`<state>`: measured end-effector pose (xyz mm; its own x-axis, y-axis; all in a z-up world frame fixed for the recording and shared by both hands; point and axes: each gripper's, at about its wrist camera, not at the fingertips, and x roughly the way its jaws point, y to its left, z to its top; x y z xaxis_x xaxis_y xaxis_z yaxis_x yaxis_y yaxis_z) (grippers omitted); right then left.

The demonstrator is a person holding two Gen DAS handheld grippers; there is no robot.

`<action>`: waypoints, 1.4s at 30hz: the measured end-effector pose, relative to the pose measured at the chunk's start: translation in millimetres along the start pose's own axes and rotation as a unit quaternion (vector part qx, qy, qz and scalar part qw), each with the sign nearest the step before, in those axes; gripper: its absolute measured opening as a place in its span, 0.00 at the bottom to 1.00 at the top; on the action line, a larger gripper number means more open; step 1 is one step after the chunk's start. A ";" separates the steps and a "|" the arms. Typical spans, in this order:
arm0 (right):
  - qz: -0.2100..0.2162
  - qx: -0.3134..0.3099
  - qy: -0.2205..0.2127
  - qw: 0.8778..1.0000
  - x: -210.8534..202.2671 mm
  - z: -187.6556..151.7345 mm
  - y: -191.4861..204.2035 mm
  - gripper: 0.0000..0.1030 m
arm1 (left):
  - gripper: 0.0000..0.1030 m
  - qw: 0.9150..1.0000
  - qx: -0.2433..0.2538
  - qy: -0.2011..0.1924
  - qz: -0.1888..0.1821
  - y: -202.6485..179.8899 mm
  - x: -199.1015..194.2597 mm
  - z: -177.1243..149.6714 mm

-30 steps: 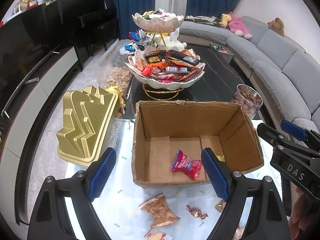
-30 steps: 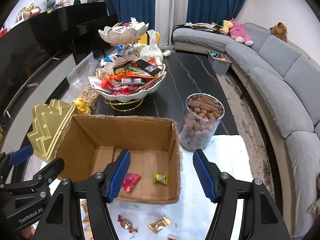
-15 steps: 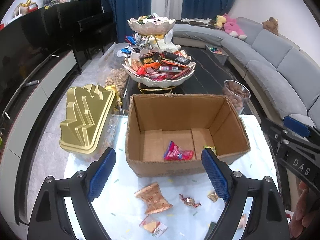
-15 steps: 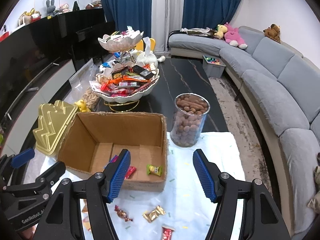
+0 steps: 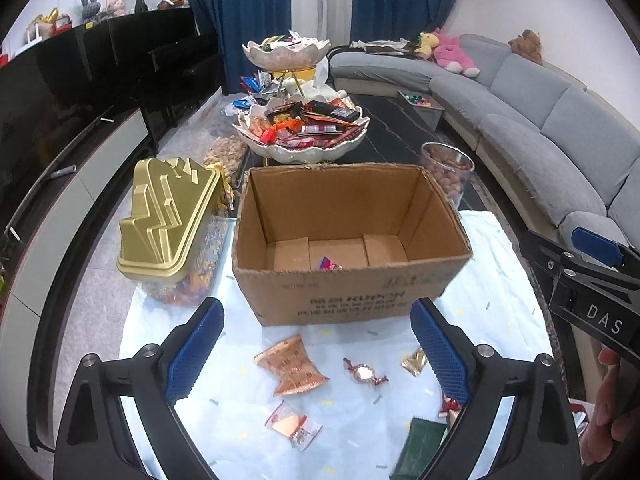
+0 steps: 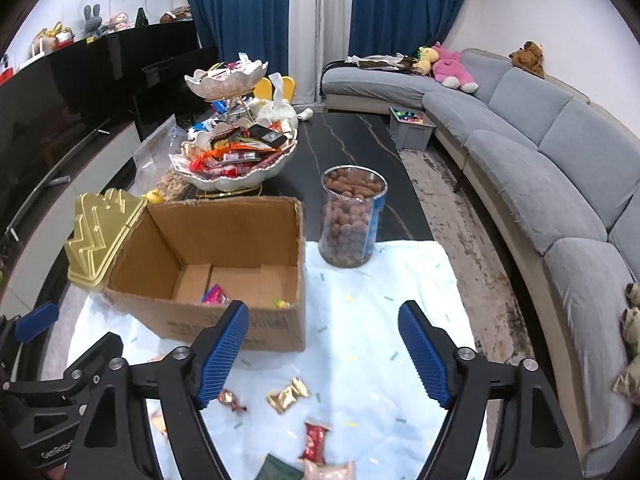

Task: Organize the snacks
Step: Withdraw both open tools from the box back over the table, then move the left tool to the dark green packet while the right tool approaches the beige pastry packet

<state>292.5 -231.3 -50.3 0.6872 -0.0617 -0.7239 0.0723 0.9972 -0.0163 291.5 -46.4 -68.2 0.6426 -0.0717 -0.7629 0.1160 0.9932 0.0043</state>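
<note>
Two hand-held grippers hover over a snack-strewn white cloth (image 5: 500, 280), both with jaws spread wide and holding nothing. The left gripper (image 5: 316, 344) hangs above loose sweets: a copper-coloured wafer packet (image 5: 291, 365) lies between its blue pads, just ahead of the tips, with a twisted foil candy (image 5: 365, 372) beside it toward the right finger and a small gold packet (image 5: 414, 361) touching that finger's inner edge. Nearer the camera, a clear packet with an orange snack (image 5: 295, 426) sits below the wafer, and a dark green packet (image 5: 422, 446) shows at the lower right. Straight beyond the left gripper stands an open cardboard box (image 5: 348, 240), with a pink-wrapped sweet (image 5: 330, 264) on its floor.

The right gripper (image 6: 324, 354) is likewise released above bare cloth. The box (image 6: 224, 264) sits ahead and to its left, its near corner just past the left pad; a pink sweet (image 6: 214, 294) and a green one (image 6: 281, 303) lie inside. A gold packet (image 6: 289, 396) lies between the fingers, close to the camera, with a red packet (image 6: 315, 442) lower still and a foil candy (image 6: 231, 400) partly hidden by the left finger. A clear jar of nuts (image 6: 352, 216) stands ahead, slightly right of centre. A gold lid (image 6: 102, 232) rests left of the box, and a tiered dish of snacks (image 6: 236, 156) stands behind.
</note>
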 end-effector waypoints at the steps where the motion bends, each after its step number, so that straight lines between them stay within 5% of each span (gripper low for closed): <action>1: -0.001 -0.001 0.000 1.000 -2.3 -4.2 -1.6 0.77 | 0.93 1.000 0.003 -0.001 0.000 -2.1 -1.6 -4.2; 42: -0.013 -0.003 0.054 0.998 1.9 -150.2 -32.4 0.77 | 0.95 0.994 0.099 -0.004 -0.053 -72.8 1.9 -165.7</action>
<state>182.9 -257.5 -154.7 0.6034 -0.0830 -0.7931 0.0843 0.9956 -0.0400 158.8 -103.7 -177.1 0.6249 -0.1769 -0.7604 0.3299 0.9426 0.0518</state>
